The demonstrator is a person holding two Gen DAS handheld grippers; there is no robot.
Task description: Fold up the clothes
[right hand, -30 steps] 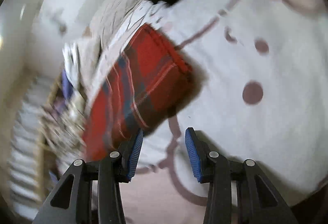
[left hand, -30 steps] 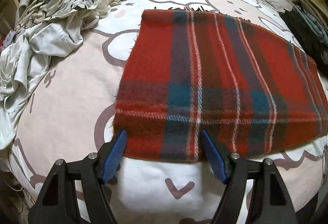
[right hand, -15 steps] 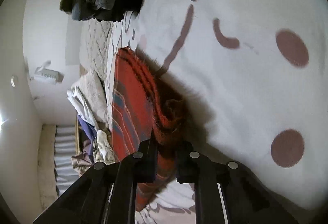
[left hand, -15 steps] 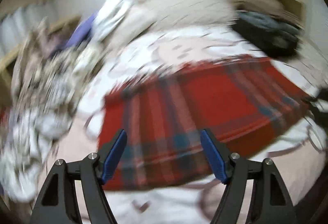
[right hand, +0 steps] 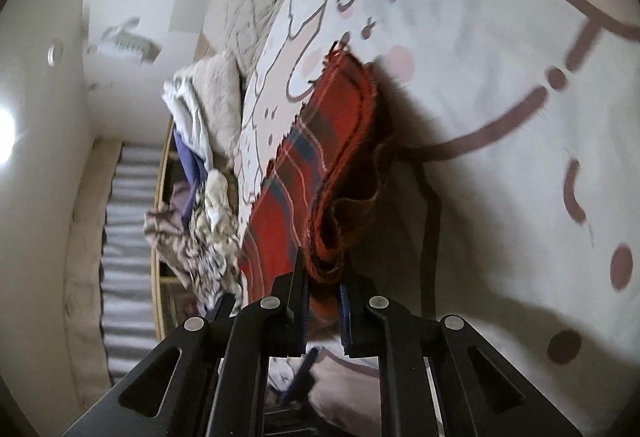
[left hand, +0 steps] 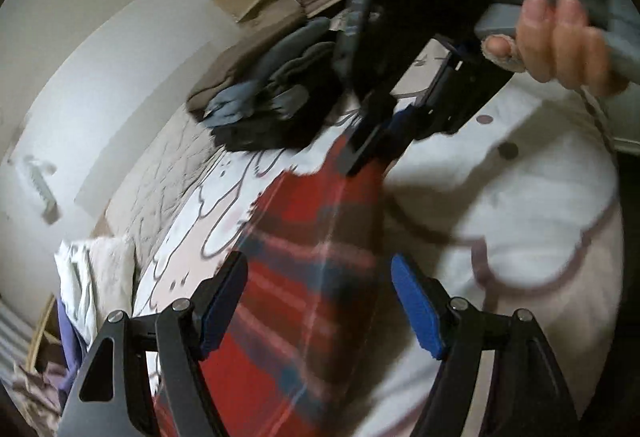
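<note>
A red plaid scarf (left hand: 304,277) lies on the bed, long and folded. My left gripper (left hand: 320,301) is open and hovers over its near part, the blue pads on either side of the cloth without touching it. My right gripper (right hand: 323,297) is shut on the scarf's end (right hand: 324,233) and lifts it off the bedspread. In the left wrist view the right gripper (left hand: 372,145) shows at the scarf's far end, held by a hand (left hand: 556,33).
A white and pink cartoon bedspread (right hand: 500,97) covers the bed. A dark folded clothes stack (left hand: 272,105) sits near the far end. A heap of unfolded clothes (right hand: 200,221) lies along the bed's other side by the wall.
My right gripper closed on the scarf's end and raised it. My left gripper swung round from the scarf's long edge and now looks along its length, still open.
</note>
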